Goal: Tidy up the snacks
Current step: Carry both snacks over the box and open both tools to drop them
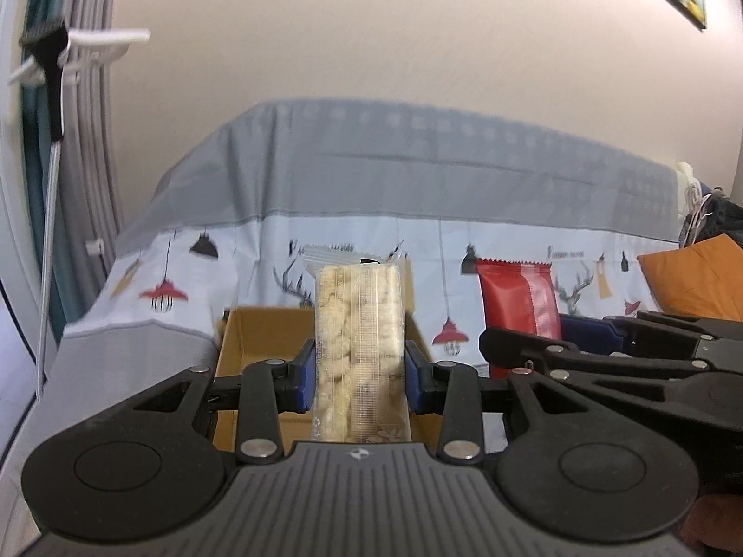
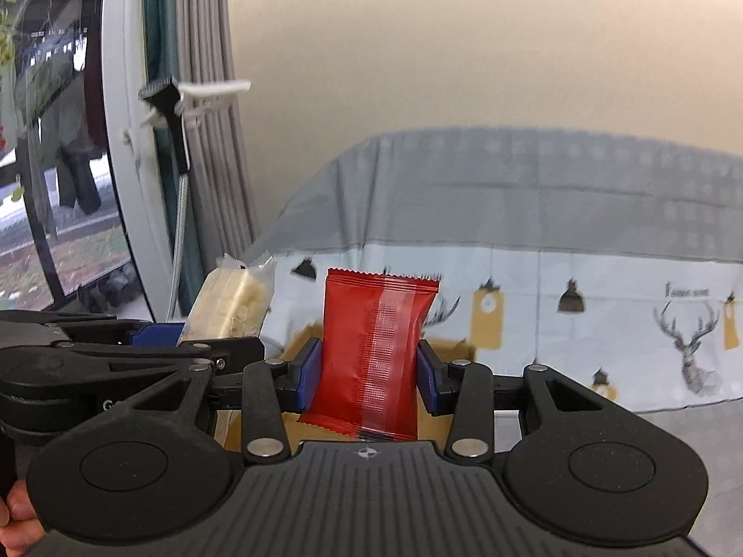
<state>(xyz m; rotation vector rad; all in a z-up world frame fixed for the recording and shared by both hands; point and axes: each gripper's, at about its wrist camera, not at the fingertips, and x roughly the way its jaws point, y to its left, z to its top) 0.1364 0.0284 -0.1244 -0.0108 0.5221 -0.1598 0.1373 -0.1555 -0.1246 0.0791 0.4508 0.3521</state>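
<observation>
My left gripper [image 1: 358,373] is shut on a clear-wrapped pale puffed snack bar [image 1: 357,334], held upright above an open cardboard box [image 1: 260,339]. My right gripper [image 2: 368,371] is shut on a red snack packet [image 2: 371,348], held upright over the same box [image 2: 455,348]. The grippers are side by side. The red packet also shows in the left wrist view [image 1: 520,301], at the right. The pale bar also shows in the right wrist view [image 2: 232,304], at the left.
The box sits on a table covered with a lamp-and-deer printed cloth [image 1: 464,241]. An orange cushion [image 1: 696,274] lies at the right. A window frame, curtains [image 2: 204,116] and a white hook with a black-handled tool [image 2: 176,102] stand at the left.
</observation>
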